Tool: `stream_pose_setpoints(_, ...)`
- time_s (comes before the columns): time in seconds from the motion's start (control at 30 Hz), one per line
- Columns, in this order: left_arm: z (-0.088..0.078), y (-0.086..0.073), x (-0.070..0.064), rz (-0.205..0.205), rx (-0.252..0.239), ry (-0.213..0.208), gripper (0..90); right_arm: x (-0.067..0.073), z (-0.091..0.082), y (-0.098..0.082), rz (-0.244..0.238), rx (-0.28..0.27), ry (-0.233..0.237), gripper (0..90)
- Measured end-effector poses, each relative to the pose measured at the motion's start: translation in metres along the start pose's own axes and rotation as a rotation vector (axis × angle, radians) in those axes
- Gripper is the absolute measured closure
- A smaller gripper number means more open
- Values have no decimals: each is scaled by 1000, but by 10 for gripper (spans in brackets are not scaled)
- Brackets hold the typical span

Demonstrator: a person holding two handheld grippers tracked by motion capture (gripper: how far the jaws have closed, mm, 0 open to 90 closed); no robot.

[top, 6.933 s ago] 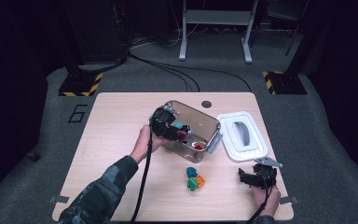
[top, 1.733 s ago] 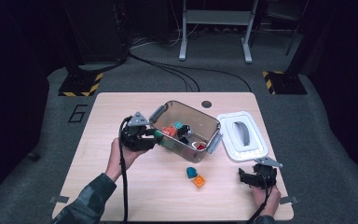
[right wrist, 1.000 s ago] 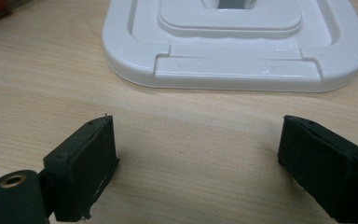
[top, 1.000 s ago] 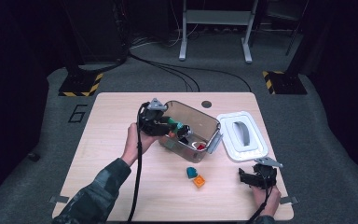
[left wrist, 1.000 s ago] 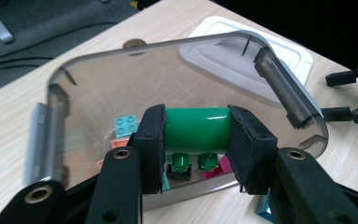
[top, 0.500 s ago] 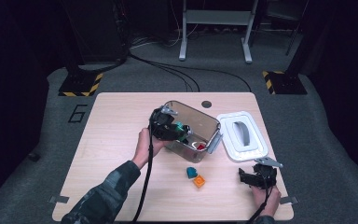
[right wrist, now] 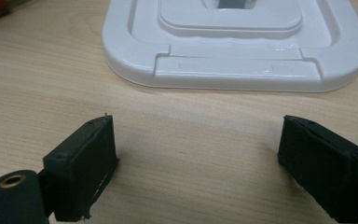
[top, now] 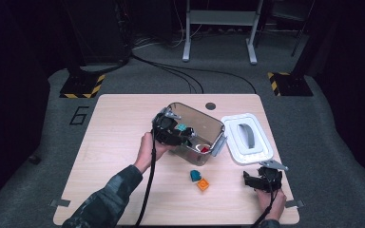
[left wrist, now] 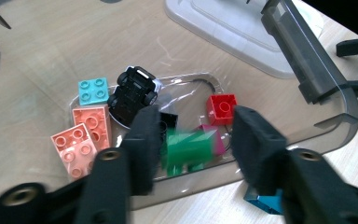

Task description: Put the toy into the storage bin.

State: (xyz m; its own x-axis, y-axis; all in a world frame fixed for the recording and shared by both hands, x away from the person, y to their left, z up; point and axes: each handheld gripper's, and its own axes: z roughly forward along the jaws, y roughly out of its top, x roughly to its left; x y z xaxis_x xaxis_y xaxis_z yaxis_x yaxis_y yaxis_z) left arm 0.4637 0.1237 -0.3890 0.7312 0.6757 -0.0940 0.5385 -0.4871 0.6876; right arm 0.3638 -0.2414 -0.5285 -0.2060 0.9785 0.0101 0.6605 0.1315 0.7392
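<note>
Over the clear bin (top: pixel 204 130) near the surface's middle, your left tongs (left wrist: pixel 191 140) have just been opening, and the green brick (left wrist: pixel 189 149) between them looks released, dropping among the bricks already inside. That's another piece sorted. Two blocks, teal (top: pixel 195 175) and orange (top: pixel 203 184), wait toward the front edge with open room around them. Your right tongs (right wrist: pixel 196 158) rest wide open and empty by the white lid (right wrist: pixel 237 42).

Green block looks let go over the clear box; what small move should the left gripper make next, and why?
Probably lift the left gripper clear of the clear box. Its jaws have just been opening, the blurred green block sits loose between them, and two blocks wait on the table.
</note>
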Motion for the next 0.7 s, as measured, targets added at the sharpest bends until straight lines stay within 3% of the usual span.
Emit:
stream_pose_setpoints(0.3, -22, -9, -10, 45, -45, 37, 267, 0, 0, 0, 1, 0, 0, 104)
stream_pose_setpoints(0.5, -37, -27, -21, 63, -99, 36, 209, 0, 0, 0, 2, 0, 2, 104)
stream_pose_setpoints(0.7, -34, -51, -33, 89, -100, 19, 167, 0, 0, 0, 3, 1, 2, 104)
